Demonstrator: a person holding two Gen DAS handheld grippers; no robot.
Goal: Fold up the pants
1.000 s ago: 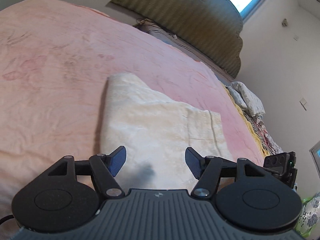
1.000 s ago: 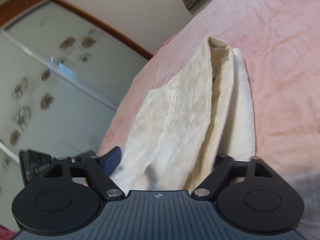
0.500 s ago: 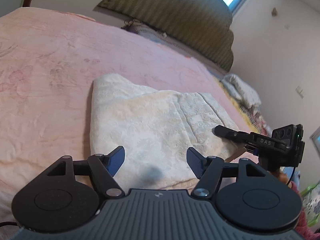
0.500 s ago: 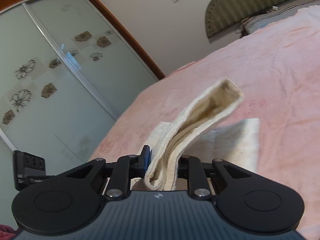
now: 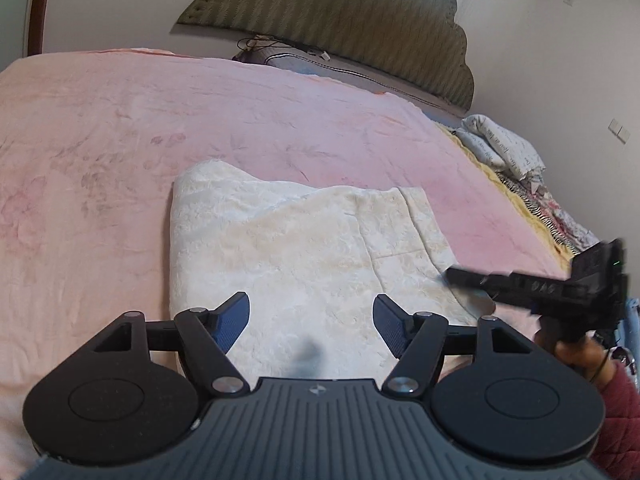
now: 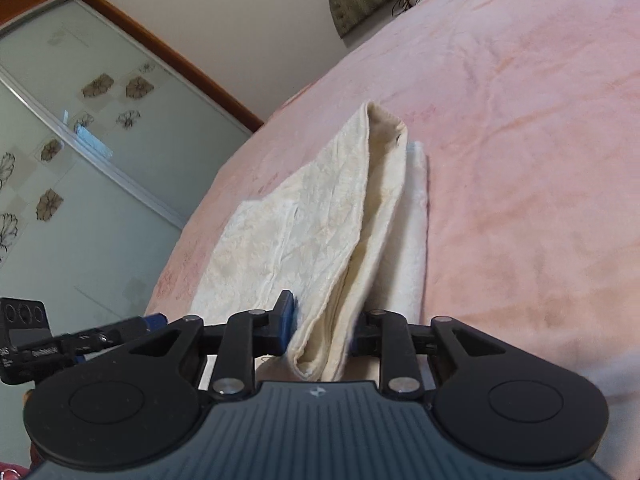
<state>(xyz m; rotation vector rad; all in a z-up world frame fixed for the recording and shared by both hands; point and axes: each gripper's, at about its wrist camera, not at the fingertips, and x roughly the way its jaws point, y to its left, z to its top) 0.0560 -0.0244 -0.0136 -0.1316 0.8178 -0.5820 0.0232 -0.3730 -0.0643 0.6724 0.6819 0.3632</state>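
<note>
On the pink bed [image 5: 280,120] the cream pants [image 5: 304,248] lie folded, and the right tool [image 6: 320,330], its jaws just loosened a little, pinches their edge at 6 o'clock, so it should lay that edge flat slowly while the left tool [image 5: 311,318] stays spread wide, holding nothing.

Pink bed [image 5: 168,120] filling the room, olive scalloped headboard [image 5: 340,24] against a pale wall [image 5: 540,60], and frosted flower-patterned wardrobe doors [image 6: 80,152] framed in brown wood.

Cream pants [image 5: 304,248] on pink bedspread [image 5: 120,128]
</note>
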